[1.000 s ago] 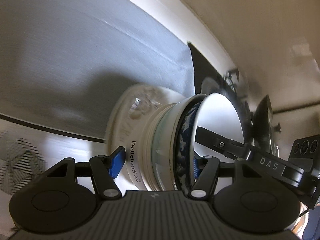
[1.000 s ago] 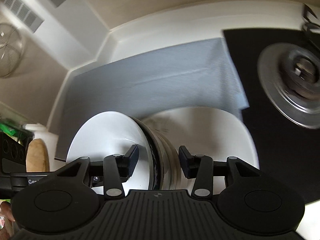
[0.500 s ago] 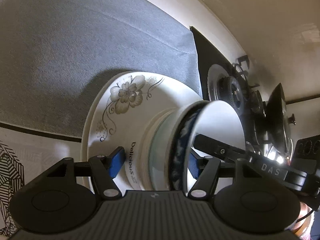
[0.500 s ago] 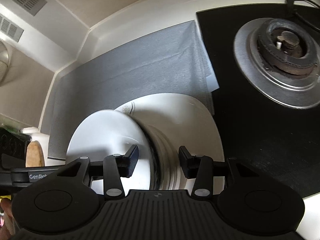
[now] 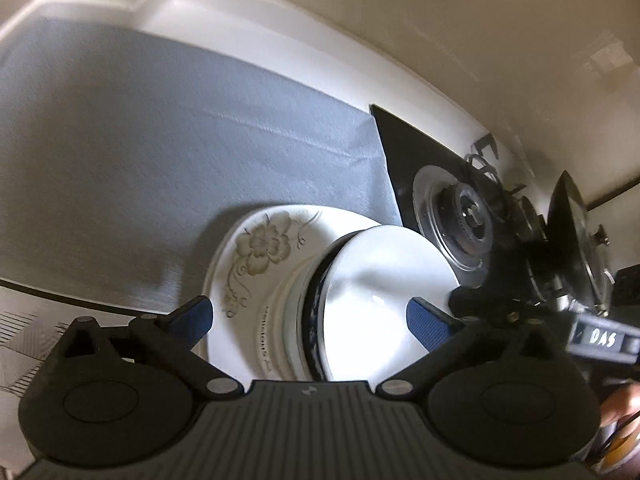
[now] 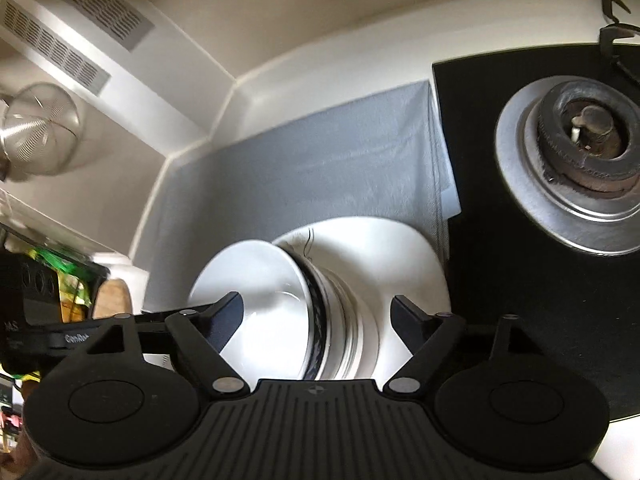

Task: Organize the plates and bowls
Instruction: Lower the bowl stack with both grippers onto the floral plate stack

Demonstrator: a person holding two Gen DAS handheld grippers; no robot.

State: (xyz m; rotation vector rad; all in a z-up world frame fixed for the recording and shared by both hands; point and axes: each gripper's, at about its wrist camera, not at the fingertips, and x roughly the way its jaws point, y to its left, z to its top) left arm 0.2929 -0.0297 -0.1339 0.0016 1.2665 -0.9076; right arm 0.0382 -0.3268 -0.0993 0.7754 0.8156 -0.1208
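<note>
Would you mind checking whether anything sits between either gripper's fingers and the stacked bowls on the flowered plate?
Nothing visible does. The left gripper and right gripper each straddle the stack of bowls on the flowered plate, jaws opening, pads clear of the rims with only open gaps between.

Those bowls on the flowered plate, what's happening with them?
A person works two handheld grippers from opposite sides. The stack of bowls sits on the flowered plate, on a grey mat beside the stove burner. The left gripper and right gripper are both opening, pads clear of the bowls between them.
</note>
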